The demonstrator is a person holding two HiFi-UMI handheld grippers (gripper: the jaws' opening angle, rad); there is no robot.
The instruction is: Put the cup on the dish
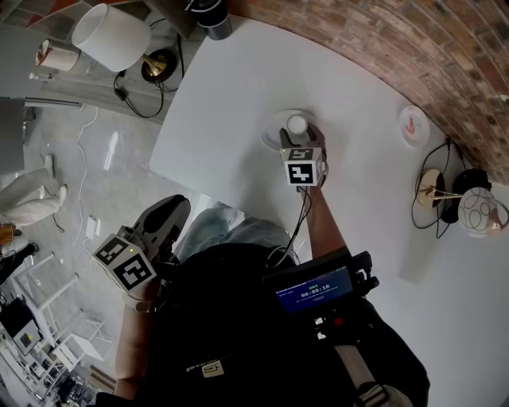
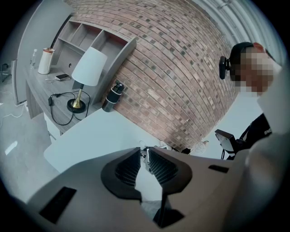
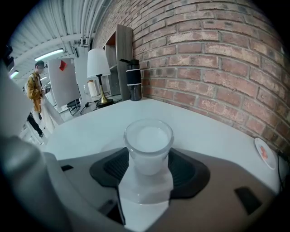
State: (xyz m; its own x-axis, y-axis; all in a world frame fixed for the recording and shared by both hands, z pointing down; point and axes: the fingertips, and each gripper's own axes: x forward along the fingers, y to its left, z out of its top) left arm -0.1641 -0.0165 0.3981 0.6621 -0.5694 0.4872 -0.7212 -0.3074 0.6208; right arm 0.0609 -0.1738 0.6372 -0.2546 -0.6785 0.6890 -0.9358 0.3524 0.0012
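Observation:
A frosted white cup (image 1: 297, 124) stands upright over a round white dish (image 1: 273, 133) on the white table (image 1: 238, 87). My right gripper (image 1: 301, 133) reaches it from the near side. In the right gripper view the cup (image 3: 148, 142) fills the gap between the two dark pads (image 3: 113, 166), and the right gripper (image 3: 148, 164) is shut on it. Whether the cup's base touches the dish is hidden. My left gripper (image 1: 165, 219) hangs off the table's near left edge beside the person's knee. Its jaws (image 2: 146, 159) stand almost together with nothing between them.
A second small dish with a red mark (image 1: 413, 125) lies at the right by the brick wall. Cables and a round patterned object (image 1: 477, 211) sit at the far right. A dark tumbler (image 1: 213, 17) and a white lamp (image 1: 111, 36) stand at the back left.

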